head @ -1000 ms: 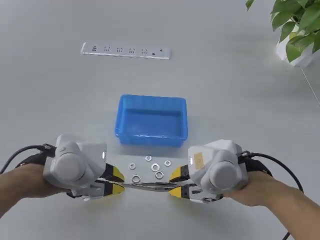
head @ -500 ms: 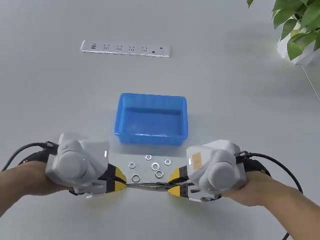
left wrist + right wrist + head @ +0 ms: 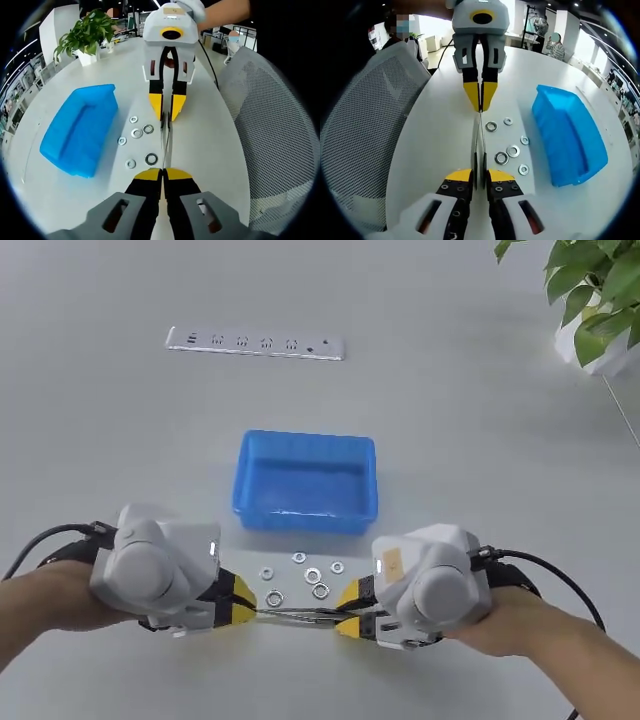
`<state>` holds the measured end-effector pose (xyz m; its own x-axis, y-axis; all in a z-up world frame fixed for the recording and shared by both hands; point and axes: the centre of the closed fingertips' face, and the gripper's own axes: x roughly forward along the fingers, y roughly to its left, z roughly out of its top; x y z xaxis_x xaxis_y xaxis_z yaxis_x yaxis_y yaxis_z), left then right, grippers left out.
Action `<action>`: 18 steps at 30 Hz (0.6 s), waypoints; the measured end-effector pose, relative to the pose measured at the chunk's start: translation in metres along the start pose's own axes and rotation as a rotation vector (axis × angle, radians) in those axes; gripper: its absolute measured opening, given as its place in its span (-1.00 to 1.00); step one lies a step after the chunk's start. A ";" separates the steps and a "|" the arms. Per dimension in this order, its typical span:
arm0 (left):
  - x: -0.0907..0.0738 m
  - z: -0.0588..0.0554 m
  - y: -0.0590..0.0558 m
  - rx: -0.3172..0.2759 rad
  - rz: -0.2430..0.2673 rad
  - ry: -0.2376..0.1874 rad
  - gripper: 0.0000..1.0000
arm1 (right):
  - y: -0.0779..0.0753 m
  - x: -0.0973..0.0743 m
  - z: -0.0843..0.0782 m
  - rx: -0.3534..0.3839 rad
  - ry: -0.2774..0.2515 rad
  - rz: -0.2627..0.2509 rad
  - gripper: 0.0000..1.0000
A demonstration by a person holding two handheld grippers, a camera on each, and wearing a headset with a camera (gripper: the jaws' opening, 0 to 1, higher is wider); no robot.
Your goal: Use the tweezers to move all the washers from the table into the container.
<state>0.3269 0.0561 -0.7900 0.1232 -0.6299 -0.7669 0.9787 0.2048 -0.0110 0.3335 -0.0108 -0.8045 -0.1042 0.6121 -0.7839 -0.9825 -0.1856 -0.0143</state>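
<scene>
Counter: pale grey counter (image 3: pixel 450 440), with a power strip (image 3: pixel 255 343) far beyond the claws.
Left claw (image 3: pixel 238 602): pinched narrow on one end of the tweezers (image 3: pixel 295 614).
Right claw (image 3: pixel 350 608): clamped on the other end.
Washers (image 3: pixel 313 575): six, loose, just beyond the tweezers.
Container (image 3: pixel 305 518): blue, past the washers, apparently empty.
Change: almost none over the last second; the grip is likely still settling and no washer has moved.

Bright even overhead light, faint soft shadow beside the container (image 3: pixel 305 516), sharp focus, gripper views fisheye-warped at edges.
</scene>
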 end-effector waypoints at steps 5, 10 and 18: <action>-0.005 0.009 -0.002 -0.001 -0.001 -0.015 -0.89 | 0.001 0.001 0.002 0.001 -0.003 0.001 -0.73; -0.011 0.018 -0.002 0.004 0.003 -0.022 -0.89 | 0.002 0.001 0.003 0.002 -0.003 -0.001 -0.73; -0.019 0.039 -0.003 0.015 0.010 -0.056 -0.89 | 0.002 0.001 0.005 0.004 -0.007 -0.005 -0.73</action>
<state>0.3285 0.0385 -0.7505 0.1415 -0.6688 -0.7298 0.9797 0.2003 0.0064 0.3308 -0.0063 -0.8023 -0.1006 0.6181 -0.7796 -0.9836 -0.1798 -0.0156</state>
